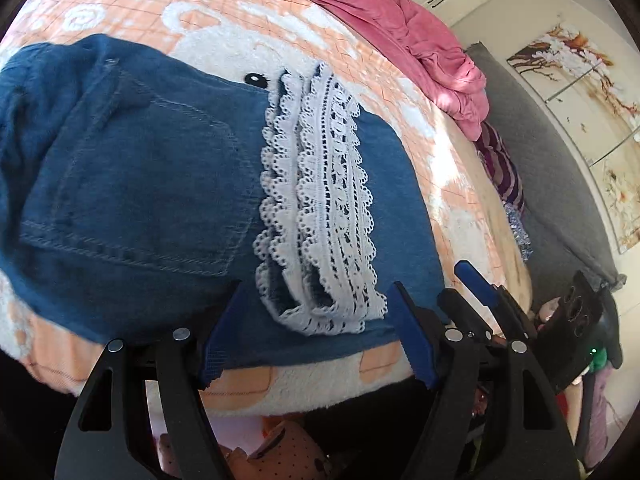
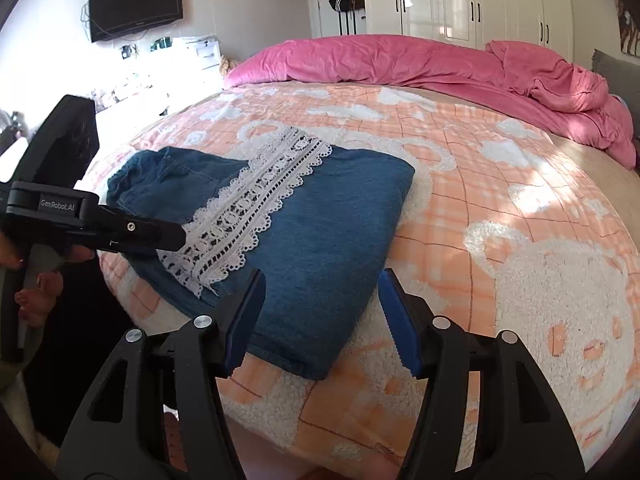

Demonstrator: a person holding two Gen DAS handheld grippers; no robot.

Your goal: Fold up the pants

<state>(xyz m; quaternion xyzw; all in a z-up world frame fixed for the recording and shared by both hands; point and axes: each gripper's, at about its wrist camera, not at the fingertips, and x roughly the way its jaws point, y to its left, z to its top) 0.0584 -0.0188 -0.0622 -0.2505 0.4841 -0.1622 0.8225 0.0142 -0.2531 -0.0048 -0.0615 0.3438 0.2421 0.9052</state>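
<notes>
Your pants (image 2: 304, 240) lie folded into a compact denim block on the bed (image 2: 520, 208), close to its near edge, with the white lace trim (image 1: 320, 200) turned up across the top. Both sets of jaws stand released and empty: your left gripper (image 1: 316, 344) hangs just above the near end of the lace, and your right gripper (image 2: 320, 320) straddles the near corner of the fold without its pads pressing on the cloth.

The main risk, as I judge it, is the lace. It is open-worked and loose at its near end, so if you bring the left jaws down there, a pad can snag a loop and drag the top layer askew. The right jaws sit over a thick corner; if you clamp only the upper layers, the block is likely to peel open when you lift. The block also lies near the edge of the bed, so a pull toward you may slide it off. Your two grippers are close together too; a careless sweep could knock one against the other.
</notes>
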